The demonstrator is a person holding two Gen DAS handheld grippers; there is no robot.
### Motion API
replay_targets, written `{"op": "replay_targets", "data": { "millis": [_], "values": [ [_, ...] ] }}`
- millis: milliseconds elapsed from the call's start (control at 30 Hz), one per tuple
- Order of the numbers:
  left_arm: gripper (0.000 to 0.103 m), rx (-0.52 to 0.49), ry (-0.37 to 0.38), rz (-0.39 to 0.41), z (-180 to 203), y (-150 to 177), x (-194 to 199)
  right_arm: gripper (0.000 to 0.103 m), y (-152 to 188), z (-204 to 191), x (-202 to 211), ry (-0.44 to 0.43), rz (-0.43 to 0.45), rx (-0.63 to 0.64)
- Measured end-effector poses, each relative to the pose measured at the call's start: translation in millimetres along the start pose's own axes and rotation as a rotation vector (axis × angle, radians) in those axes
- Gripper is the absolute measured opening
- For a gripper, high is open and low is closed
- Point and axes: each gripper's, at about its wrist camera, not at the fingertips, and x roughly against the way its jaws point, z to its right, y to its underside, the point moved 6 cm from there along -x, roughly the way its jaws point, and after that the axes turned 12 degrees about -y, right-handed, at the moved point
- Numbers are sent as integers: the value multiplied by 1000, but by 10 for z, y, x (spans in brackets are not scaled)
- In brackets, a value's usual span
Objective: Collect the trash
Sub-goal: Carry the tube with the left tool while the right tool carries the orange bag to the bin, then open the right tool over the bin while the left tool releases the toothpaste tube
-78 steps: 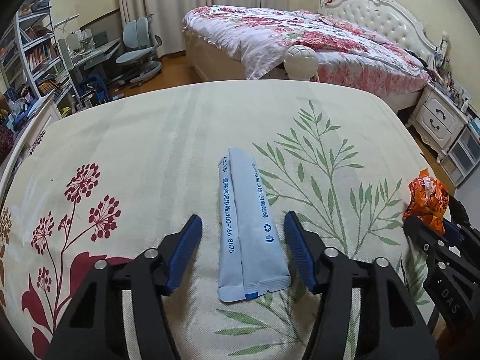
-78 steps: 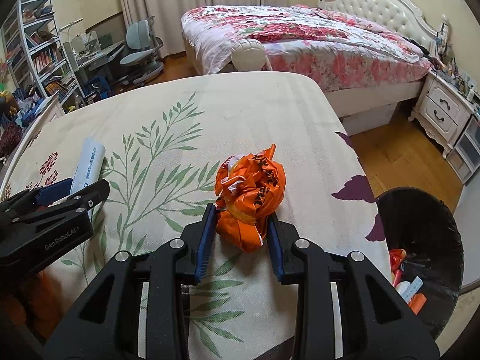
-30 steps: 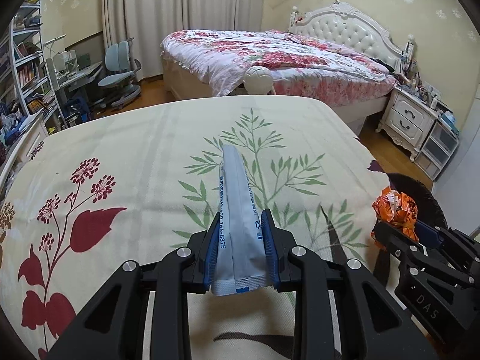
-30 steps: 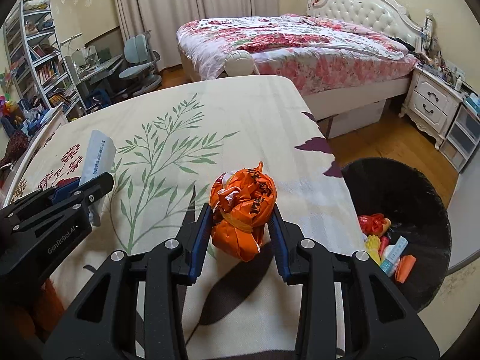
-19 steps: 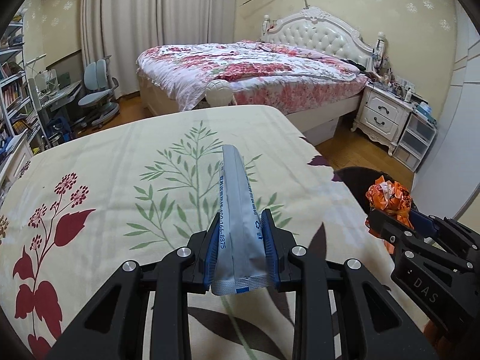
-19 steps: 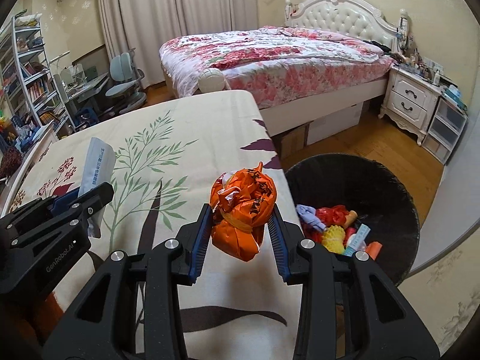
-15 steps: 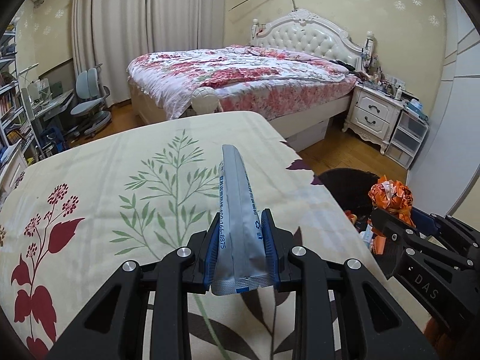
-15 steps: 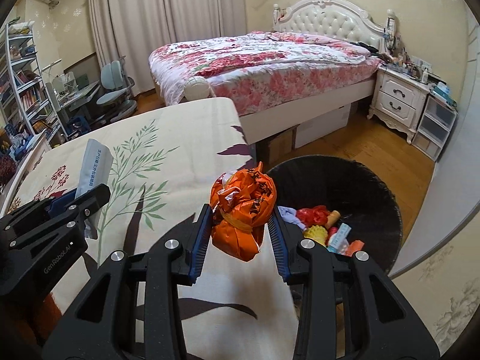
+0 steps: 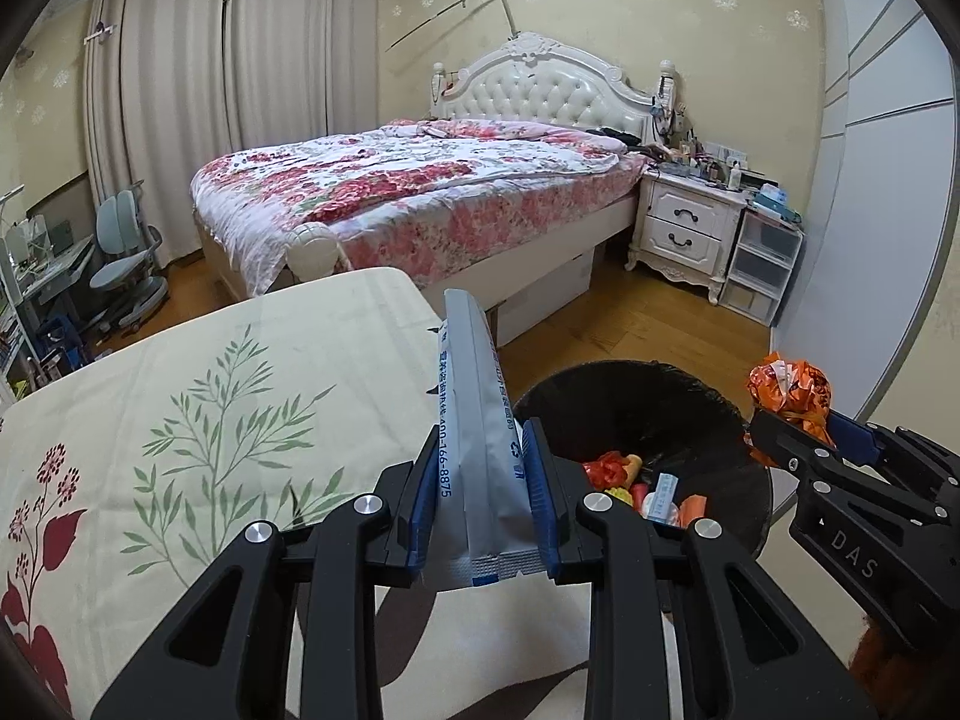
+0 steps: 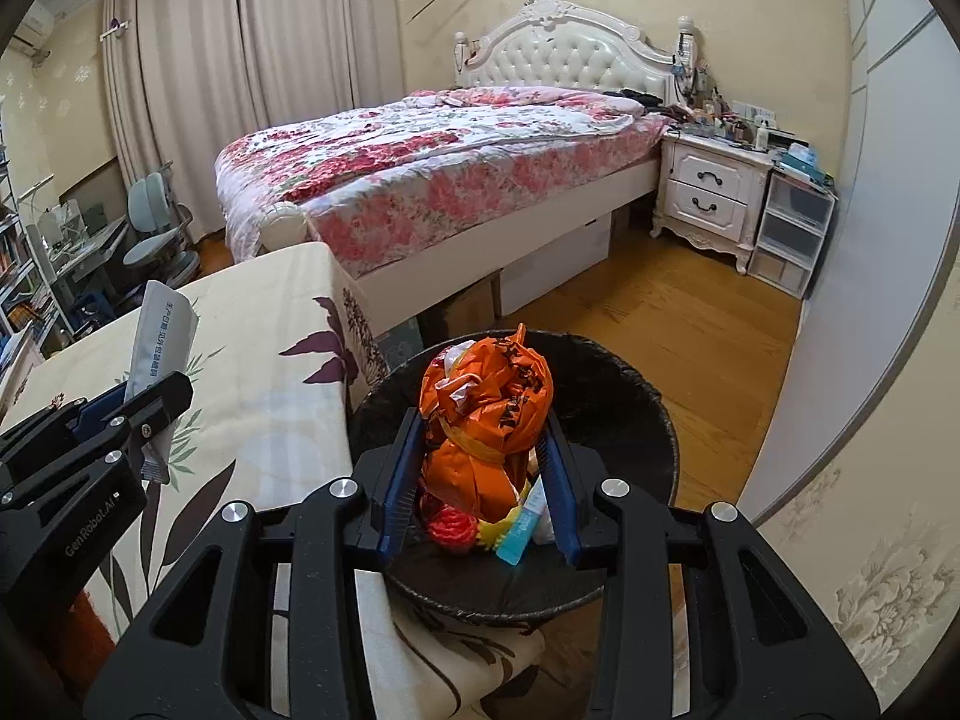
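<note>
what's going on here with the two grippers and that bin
A person is clearing trash with a gripper in each hand. The left gripper is shut on a grey sachet, held by the edge of the floral-covered surface. The right gripper is shut on a crumpled orange wrapper, held over the black bin, which already holds colourful scraps. Nothing has been dropped yet.

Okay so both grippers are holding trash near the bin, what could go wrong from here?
1. The grey packet in the left gripper is long and appears to hang over the cloth-covered table edge, not the black bin; dropped now, it may miss.
2. The orange wrapper in the right gripper is crumpled and light, so it might cling to a pad on release.
</note>
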Motion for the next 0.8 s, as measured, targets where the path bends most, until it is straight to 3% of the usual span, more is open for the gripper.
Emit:
{"op": "replay_targets", "data": {
  "millis": [800],
  "values": [
    [29,-61,22,-45,560,-180,-595,37,-87,452,-335,45,-12,-57]
  ]
}}
